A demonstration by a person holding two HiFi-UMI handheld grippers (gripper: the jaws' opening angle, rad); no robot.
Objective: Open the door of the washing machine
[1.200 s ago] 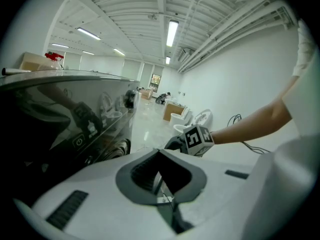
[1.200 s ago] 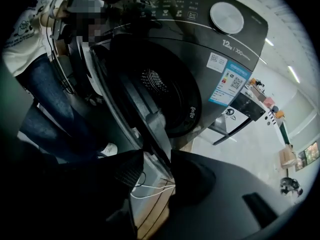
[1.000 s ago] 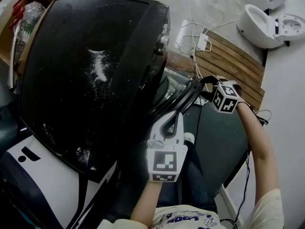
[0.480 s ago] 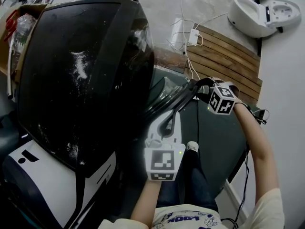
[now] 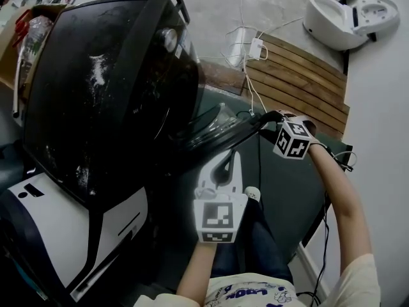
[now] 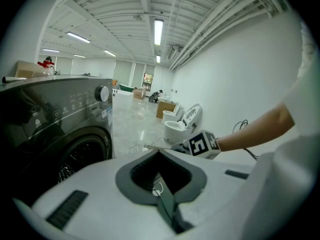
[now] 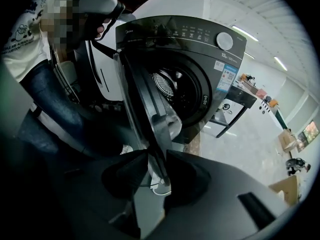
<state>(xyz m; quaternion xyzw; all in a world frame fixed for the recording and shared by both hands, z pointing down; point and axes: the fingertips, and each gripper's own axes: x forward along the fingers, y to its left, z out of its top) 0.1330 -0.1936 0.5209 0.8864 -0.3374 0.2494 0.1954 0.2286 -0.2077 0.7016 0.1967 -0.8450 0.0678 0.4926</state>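
The black front-loading washing machine (image 5: 102, 94) fills the left of the head view. Its round door (image 5: 217, 136) stands swung out from the front. My right gripper (image 5: 271, 117) is at the door's outer rim. In the right gripper view the rim (image 7: 145, 109) runs between the closing jaws of the right gripper (image 7: 152, 159), both pressing on it, and the drum (image 7: 172, 86) shows behind. My left gripper (image 5: 225, 162) hangs below the door, shut and holding nothing. In the left gripper view the left gripper (image 6: 159, 153) points past the washer front (image 6: 65, 129).
A slatted wooden platform (image 5: 300, 82) with white cables (image 5: 257, 47) lies on the floor behind the door. White toilets (image 5: 345, 18) stand at the far right. A white appliance (image 5: 57, 229) sits beside the washer, with a cardboard box (image 5: 32, 24) behind. The person's legs (image 5: 255, 248) are below the grippers.
The door has swung further out from the machine's front, with the right gripper staying at its rim and moving with it. The left gripper has drifted along under the door.
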